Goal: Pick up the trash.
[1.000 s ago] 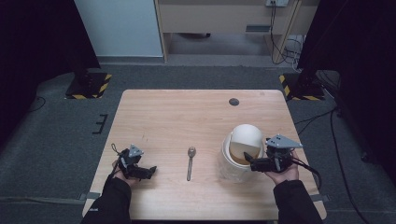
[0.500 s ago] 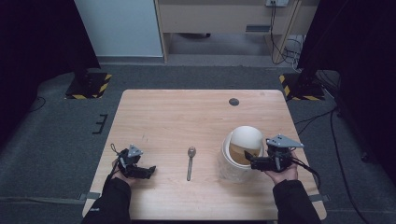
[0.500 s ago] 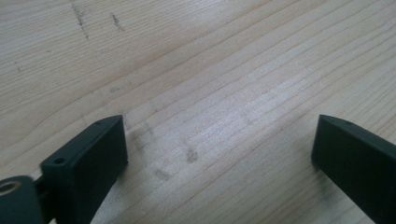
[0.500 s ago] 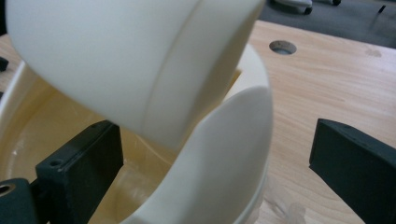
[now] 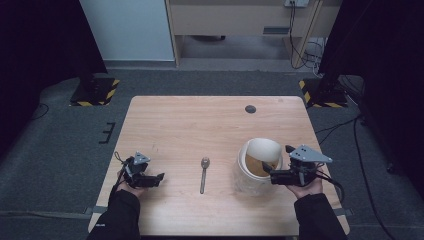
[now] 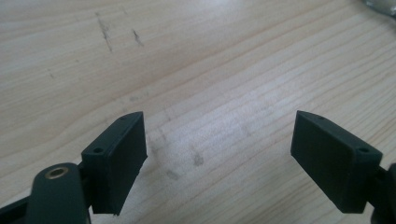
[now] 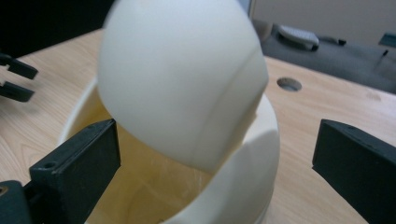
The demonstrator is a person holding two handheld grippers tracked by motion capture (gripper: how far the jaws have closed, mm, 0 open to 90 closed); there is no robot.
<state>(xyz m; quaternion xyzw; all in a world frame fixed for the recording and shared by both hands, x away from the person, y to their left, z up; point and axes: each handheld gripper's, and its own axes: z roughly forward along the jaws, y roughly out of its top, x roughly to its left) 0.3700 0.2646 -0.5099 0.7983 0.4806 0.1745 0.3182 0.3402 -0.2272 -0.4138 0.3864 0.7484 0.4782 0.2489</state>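
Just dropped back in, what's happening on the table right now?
A person holds a gripper in each hand at the light wooden table. The right gripper, jaws open, straddles the rim of a cream plastic container with a raised domed lid. The left gripper is open over bare wood. A metal spoon lies untouched between them.

In the left gripper view, a grey metal thing (image 6: pixel 382 5) at the upper right corner is cut by the edge; I cannot tell what it is. In the right gripper view, the lid (image 7: pixel 182 79) is blurred and hides most of the inside of the pot (image 7: pixel 243 172), and the bottom edge cuts off the pot's base.
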